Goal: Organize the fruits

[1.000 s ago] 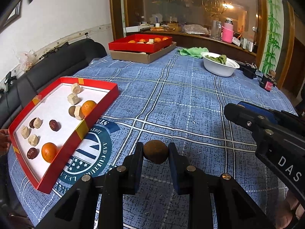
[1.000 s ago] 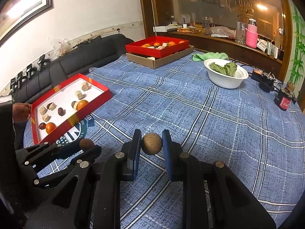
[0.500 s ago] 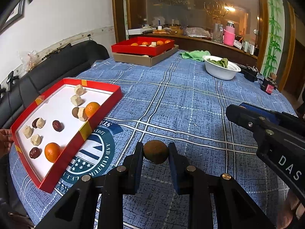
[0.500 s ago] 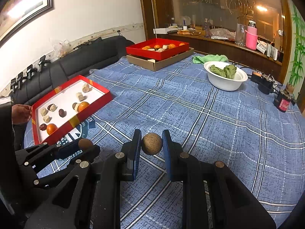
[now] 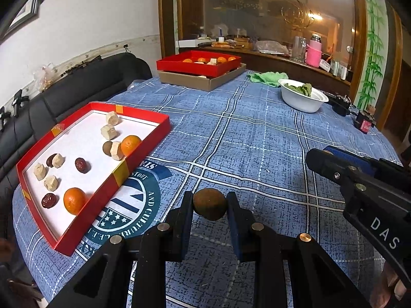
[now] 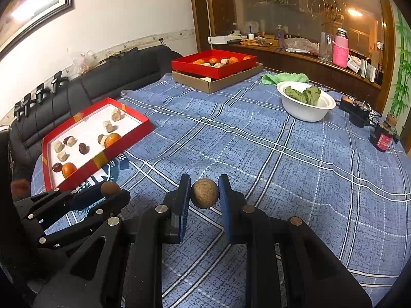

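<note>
My left gripper [image 5: 209,204] is shut on a dark brown round fruit [image 5: 209,207], held above the blue checked cloth. My right gripper [image 6: 204,192] is shut on a lighter tan round fruit [image 6: 204,193]. The right wrist view also catches the left gripper [image 6: 110,192] at lower left with its brown fruit [image 6: 110,188]. To the left lies a red tray [image 5: 143,151] with a white floor, holding two oranges [image 5: 74,200], dark red dates, pale fruit chunks and a brown fruit. The right gripper's body [image 5: 359,187] shows at the right edge of the left wrist view.
A second red tray [image 6: 218,70] of fruit rests on a brown cardboard box [image 6: 226,82] at the far end. A white bowl [image 6: 305,109] of green leaves, a green cloth [image 6: 285,78] and small devices [image 6: 382,138] sit far right. A black sofa [image 6: 102,82] borders the left side.
The left wrist view has tilted slightly; both grippers stay where they were, each still holding its fruit.
</note>
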